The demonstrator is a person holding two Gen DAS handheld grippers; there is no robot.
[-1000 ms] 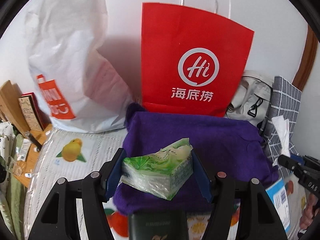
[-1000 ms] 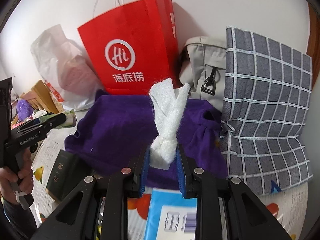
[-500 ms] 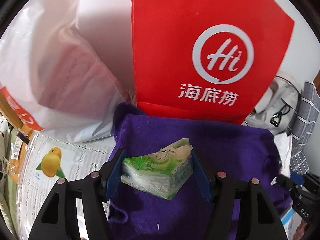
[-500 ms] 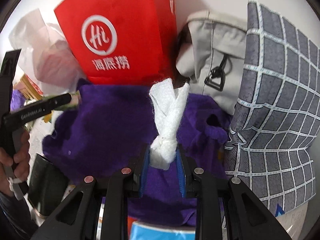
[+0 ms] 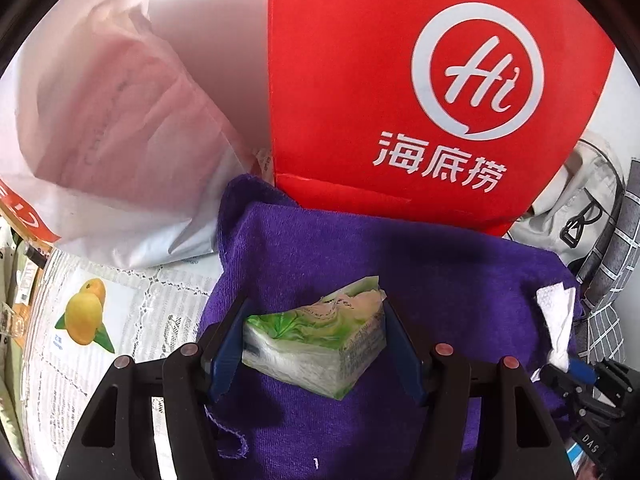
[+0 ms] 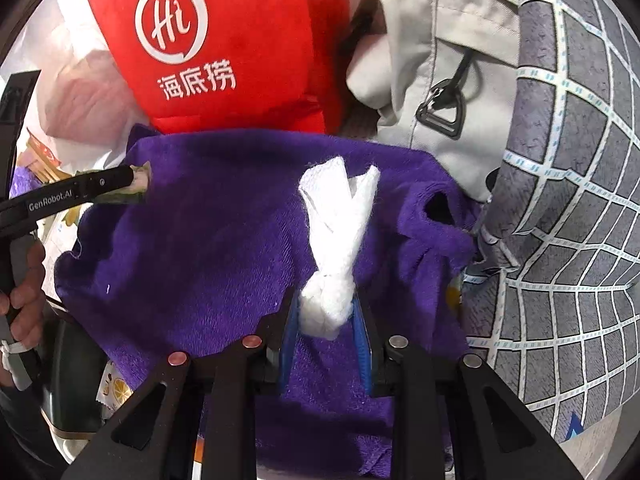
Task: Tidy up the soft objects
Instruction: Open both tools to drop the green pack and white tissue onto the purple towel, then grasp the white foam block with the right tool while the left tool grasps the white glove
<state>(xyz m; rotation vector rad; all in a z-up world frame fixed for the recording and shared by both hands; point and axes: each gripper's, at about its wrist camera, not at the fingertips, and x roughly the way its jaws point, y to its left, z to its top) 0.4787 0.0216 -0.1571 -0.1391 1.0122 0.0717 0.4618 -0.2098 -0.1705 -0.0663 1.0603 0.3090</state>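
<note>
The left claw grips a green tissue pack over the purple towel. The right claw clamps a knotted white tissue above the same towel, before a red paper bag.

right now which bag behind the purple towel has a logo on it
The red paper bag: it bears a white "Hi" circle logo with Chinese characters. The white plastic bag left of it and the beige bag on its right show none here.
</note>
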